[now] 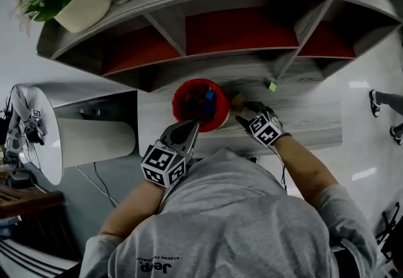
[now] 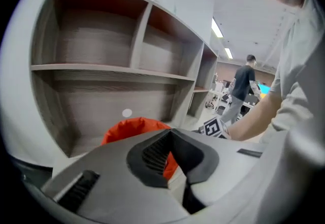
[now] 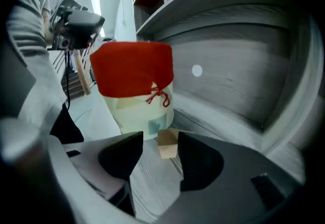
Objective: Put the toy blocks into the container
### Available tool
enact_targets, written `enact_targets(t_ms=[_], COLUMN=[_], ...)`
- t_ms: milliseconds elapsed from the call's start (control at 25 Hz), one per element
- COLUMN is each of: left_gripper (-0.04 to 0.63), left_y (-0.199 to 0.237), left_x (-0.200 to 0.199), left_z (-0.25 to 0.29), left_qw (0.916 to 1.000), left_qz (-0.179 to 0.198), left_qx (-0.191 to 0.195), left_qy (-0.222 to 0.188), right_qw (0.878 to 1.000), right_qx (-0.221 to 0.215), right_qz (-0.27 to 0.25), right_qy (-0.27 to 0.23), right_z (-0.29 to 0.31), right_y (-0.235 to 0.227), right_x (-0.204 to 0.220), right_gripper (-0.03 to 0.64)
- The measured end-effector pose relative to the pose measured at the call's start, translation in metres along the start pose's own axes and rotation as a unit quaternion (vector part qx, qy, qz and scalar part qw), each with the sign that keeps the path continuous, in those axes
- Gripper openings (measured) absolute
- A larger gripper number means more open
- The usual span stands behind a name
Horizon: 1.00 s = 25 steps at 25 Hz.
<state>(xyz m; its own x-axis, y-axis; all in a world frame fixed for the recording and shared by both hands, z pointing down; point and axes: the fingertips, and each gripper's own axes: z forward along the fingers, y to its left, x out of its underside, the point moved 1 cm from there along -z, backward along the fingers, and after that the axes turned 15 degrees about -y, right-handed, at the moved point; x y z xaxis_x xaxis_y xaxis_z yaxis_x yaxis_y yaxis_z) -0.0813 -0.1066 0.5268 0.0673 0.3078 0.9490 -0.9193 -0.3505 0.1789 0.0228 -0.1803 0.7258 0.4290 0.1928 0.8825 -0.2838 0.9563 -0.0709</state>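
**Head view:** The red container [image 1: 186, 99] sits on the lower shelf board [image 1: 315, 122], w/ blocks inside incl. a blue block [image 1: 210, 95]. The L gripper [image 1: 196, 124] is at the container's near rim. Its jaws come together to a point, w/ nothing in them. The R gripper [image 1: 244, 113] is just right of the container, at a tan block [image 1: 238, 101] lying on the board beside the container wall. A small green block [image 1: 272, 86] lies further right and back, near an upright divider [image 1: 286, 59]. Right of the R gripper the board is bare out to its end. The shelf above overhangs the back of the board. A white lamp shade [image 1: 38, 138] is well apart on the left.

**Left gripper view:** The pads [image 2: 152, 154] meet at the tips and hold nothing. The container's red rim shows just past the tips and through the slit between the pads. Behind it is the back panel w/ a white dot [image 2: 127, 113], and an upper shelf [image 2: 111, 69] runs across overhead. The shelf's side wall closes the left. On the right, the R gripper's marker cube [image 2: 216, 127] sits low by the board, w/ open room beyond where a person [image 2: 244, 86] stands far off.

**Right gripper view:** The jaws are spread. The tan block is between them on the board, nearer the right-hand pad [image 3: 200, 162]. Can't tell if it touches that pad. There is a clear gap on the other side. The block is just beside the container's cream base, under its red cord bow [image 3: 158, 97]. The back panel closes the right side.
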Motion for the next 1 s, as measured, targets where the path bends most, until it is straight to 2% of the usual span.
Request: enact_targets(t_ms=[160,200,280,440,520,600,760,880,1000], left_gripper=[0.008,0.008,0.008,0.008,0.008,0.008,0.008,0.008,0.008], left_y=[0.018,0.021,0.028,0.042,0.049,0.056,0.065,0.070,0.076], left_x=[0.000,0.000,0.001,-0.003,-0.011,-0.021,-0.044,-0.059,-0.072], left_z=[-0.022,-0.025,-0.031,-0.039,-0.043,-0.046,-0.050,-0.055,-0.059], left_qw=[0.9996,0.9995,0.9994,0.9989,0.9983,0.9974,0.9952,0.9932,0.9908], left_qz=[-0.018,-0.019,-0.021,-0.029,-0.035,-0.040,-0.040,-0.037,-0.037], left_qx=[-0.021,-0.024,-0.026,-0.027,-0.024,-0.019,-0.004,0.008,0.010], left_qy=[-0.010,-0.010,-0.011,-0.027,-0.040,-0.056,-0.090,-0.110,-0.130], right_qw=[1.000,1.000,1.000,0.999,0.996,0.993,0.987,0.986,0.988], right_qx=[0.018,0.023,0.023,0.038,0.054,0.066,0.061,0.036,0.013], right_qz=[-0.011,-0.008,0.000,0.028,0.048,0.062,0.028,0.004,-0.010], right_qy=[0.014,0.010,0.010,-0.013,-0.042,-0.081,-0.146,-0.161,-0.151], right_z=[0.013,0.015,0.016,-0.001,-0.020,-0.042,-0.070,-0.064,-0.044], right_y=[-0.008,-0.009,-0.008,-0.008,-0.011,-0.012,0.001,0.025,0.042], right_x=[0.014,0.015,0.015,-0.012,-0.044,-0.094,-0.205,-0.261,-0.288], right_gripper=[0.226,0.177,0.158,0.156,0.156,0.156,0.156,0.158,0.158])
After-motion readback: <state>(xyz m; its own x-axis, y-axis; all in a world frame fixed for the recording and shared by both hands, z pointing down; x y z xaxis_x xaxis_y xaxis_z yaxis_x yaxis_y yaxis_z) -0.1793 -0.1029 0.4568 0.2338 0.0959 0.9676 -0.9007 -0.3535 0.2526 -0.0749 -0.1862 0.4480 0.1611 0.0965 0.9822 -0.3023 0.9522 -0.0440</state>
